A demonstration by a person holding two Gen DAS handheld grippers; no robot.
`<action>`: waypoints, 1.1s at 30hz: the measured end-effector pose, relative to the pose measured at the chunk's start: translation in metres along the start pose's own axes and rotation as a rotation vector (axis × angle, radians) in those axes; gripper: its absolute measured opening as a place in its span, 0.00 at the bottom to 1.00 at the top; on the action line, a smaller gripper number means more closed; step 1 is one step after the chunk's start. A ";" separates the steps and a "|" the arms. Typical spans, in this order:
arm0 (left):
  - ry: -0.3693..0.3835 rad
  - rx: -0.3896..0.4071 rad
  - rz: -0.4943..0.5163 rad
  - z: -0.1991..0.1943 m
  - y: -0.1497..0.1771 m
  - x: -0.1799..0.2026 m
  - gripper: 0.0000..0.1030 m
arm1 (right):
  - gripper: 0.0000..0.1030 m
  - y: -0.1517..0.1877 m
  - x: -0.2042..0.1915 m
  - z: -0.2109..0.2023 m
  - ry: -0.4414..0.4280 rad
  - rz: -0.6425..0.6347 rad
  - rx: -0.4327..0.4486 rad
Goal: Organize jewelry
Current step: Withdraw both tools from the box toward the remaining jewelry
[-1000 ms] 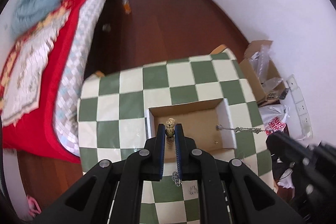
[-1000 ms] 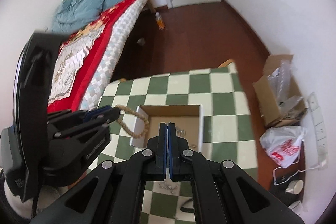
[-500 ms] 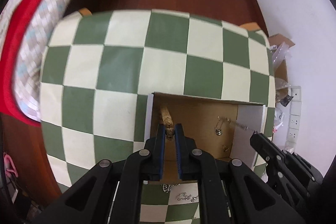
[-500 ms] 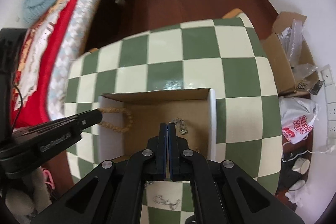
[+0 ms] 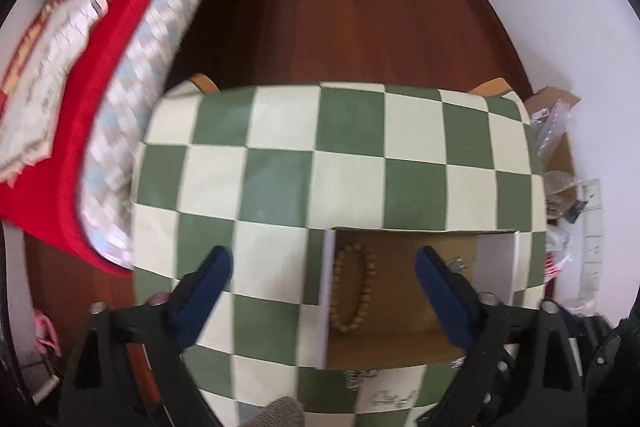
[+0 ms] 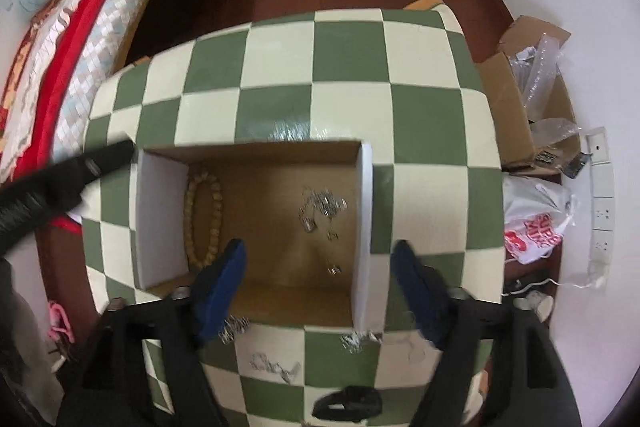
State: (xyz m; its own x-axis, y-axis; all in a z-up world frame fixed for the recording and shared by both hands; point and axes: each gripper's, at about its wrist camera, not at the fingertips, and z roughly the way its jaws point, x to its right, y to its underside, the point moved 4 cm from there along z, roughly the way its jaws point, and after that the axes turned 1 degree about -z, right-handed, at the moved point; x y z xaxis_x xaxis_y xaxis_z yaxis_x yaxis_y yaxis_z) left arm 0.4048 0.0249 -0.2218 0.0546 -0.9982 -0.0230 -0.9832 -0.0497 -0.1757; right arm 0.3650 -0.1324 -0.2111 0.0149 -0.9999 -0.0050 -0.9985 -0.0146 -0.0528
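Now both of your tools stand wide open and empty: the left hand-held gripper (image 5: 322,281) has released the tan wooden bead bracelet (image 6: 203,221), the right hand-held gripper (image 6: 320,277) the silver chain (image 6: 322,209). Both lie inside the shallow cardboard box (image 6: 366,227); loose silver pieces (image 6: 276,367) remain on the green-and-cream checkered tabletop (image 6: 280,67).

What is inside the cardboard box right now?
Inside the cardboard box, a wooden bead bracelet lies along its left wall, and a silver chain lies toward the right. The right gripper's left finger covers part of the near floor.
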 end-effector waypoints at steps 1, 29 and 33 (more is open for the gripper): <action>-0.024 0.019 0.008 -0.003 0.000 -0.002 1.00 | 0.88 0.004 -0.001 -0.001 0.013 -0.009 -0.006; -0.072 0.363 0.015 -0.097 0.142 -0.032 1.00 | 1.00 0.120 -0.013 -0.086 0.136 0.008 0.359; -0.051 0.382 -0.007 -0.111 0.152 -0.039 1.00 | 1.00 0.132 -0.018 -0.106 0.110 0.014 0.397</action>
State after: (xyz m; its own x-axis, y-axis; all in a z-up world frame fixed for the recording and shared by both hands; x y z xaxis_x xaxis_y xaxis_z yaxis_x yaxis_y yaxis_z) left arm 0.2337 0.0524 -0.1388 0.0789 -0.9946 -0.0681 -0.8477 -0.0310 -0.5295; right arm 0.2275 -0.1166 -0.1125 -0.0255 -0.9949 0.0973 -0.9004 -0.0194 -0.4346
